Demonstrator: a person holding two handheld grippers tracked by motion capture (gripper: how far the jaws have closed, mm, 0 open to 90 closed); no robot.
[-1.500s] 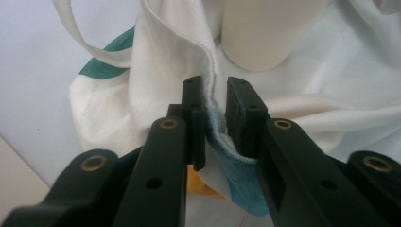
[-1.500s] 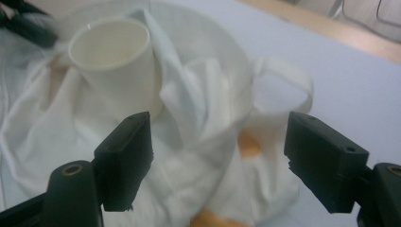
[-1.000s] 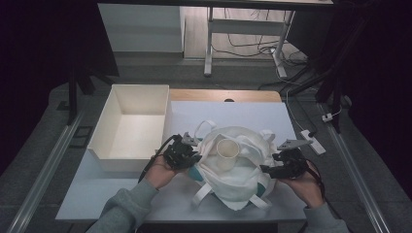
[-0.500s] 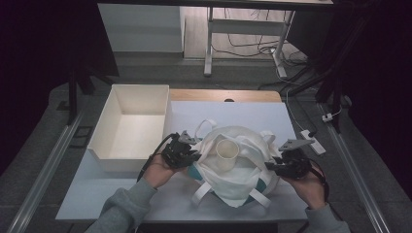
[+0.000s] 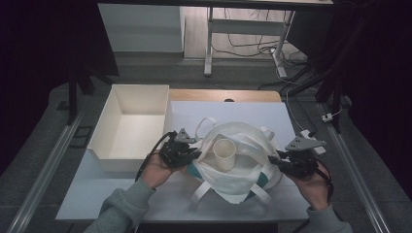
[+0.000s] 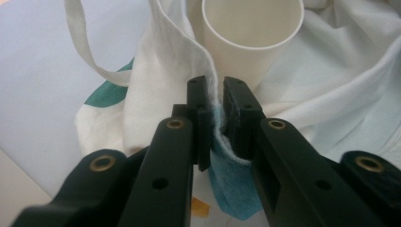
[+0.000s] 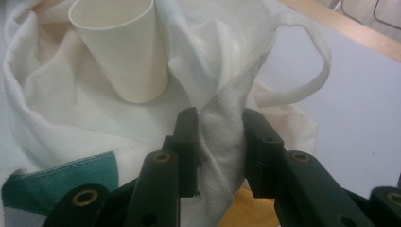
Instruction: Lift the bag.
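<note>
A white box (image 5: 131, 127) with tall walls sits at the left edge of the table (image 5: 170, 199), near the far left corner, its near wall just beside the left gripper (image 5: 190, 154). That gripper comes in from the near left, held in a hand (image 5: 156, 171) with a grey sleeve (image 5: 119, 211) behind it. In the left gripper view its jaws are clenched on the left rim of the white cloth bag (image 6: 156, 71), the fabric edge pinched thin between the pads, with a blue-green patch of the bag just below the pinch.

The bag (image 5: 238, 165) lies in the middle of the table, nearer the near edge than the far one, its mouth spread wide and its white straps (image 5: 206, 125) trailing out on the far and near sides. A white paper cup (image 5: 224, 154) stands upright inside the bag, open end up, on the bag's cloth floor; in the left gripper view the cup (image 6: 250, 38) rises just beyond the pinched rim.

At the right, the right gripper (image 5: 278, 162) is held in the other hand (image 5: 313, 184) toward the table's near right corner. Its jaws have just been closing, and in the right gripper view a bunched fold of the bag's right rim (image 7: 220, 137) is grasped between them, a strap loop (image 7: 302, 66) arching beyond over the bare table
</note>
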